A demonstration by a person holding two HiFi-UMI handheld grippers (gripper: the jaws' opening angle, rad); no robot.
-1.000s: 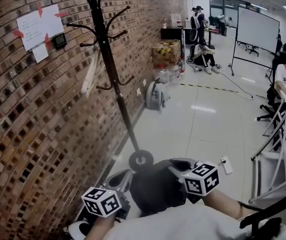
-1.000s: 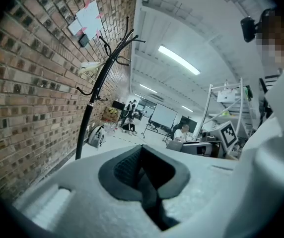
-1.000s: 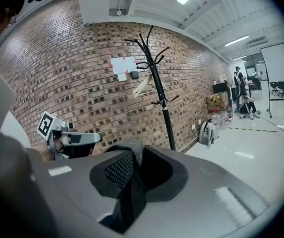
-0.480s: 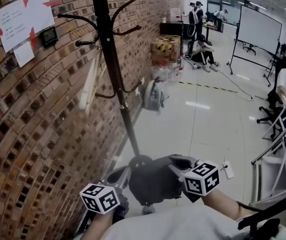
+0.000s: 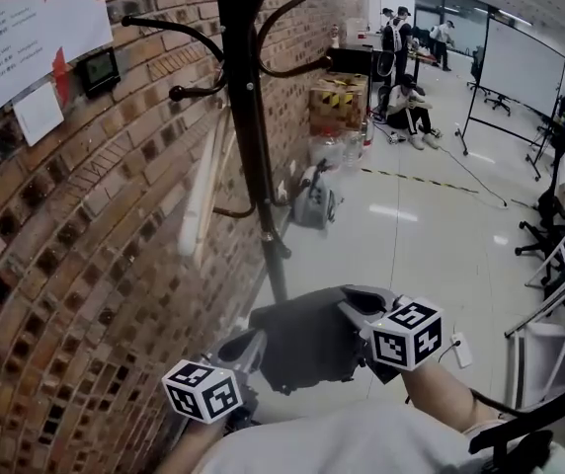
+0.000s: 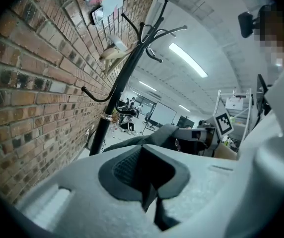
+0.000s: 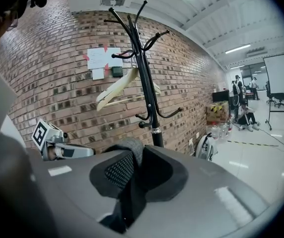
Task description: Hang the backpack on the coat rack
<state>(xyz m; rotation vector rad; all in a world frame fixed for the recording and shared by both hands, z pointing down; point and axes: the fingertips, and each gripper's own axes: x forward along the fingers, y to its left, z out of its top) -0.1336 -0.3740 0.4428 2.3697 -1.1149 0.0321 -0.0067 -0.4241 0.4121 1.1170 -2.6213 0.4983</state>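
Observation:
The black coat rack (image 5: 253,117) stands by the brick wall, its curved hooks reaching out at the top of the head view. The dark grey backpack (image 5: 302,344) hangs between my two grippers, low in front of the rack's pole and hiding its base. My left gripper (image 5: 248,349) is shut on the backpack's left side, my right gripper (image 5: 354,309) on its right side. In the left gripper view dark fabric (image 6: 157,135) is pinched in the jaws, with the rack (image 6: 124,78) ahead. In the right gripper view a dark strap (image 7: 129,148) runs through the jaws below the rack (image 7: 144,68).
A brick wall (image 5: 75,265) with taped paper notes (image 5: 36,28) runs along the left. A pale wooden hanger (image 5: 199,196) hangs on the rack. A grey bag (image 5: 314,203) and boxes (image 5: 337,102) sit on the floor behind. People, a whiteboard (image 5: 520,67) and chairs are at the back right.
Both grippers have carried the backpack closer to the coat rack. The pole and hooks now loom larger, and the rack's base has gone out of sight behind the backpack.

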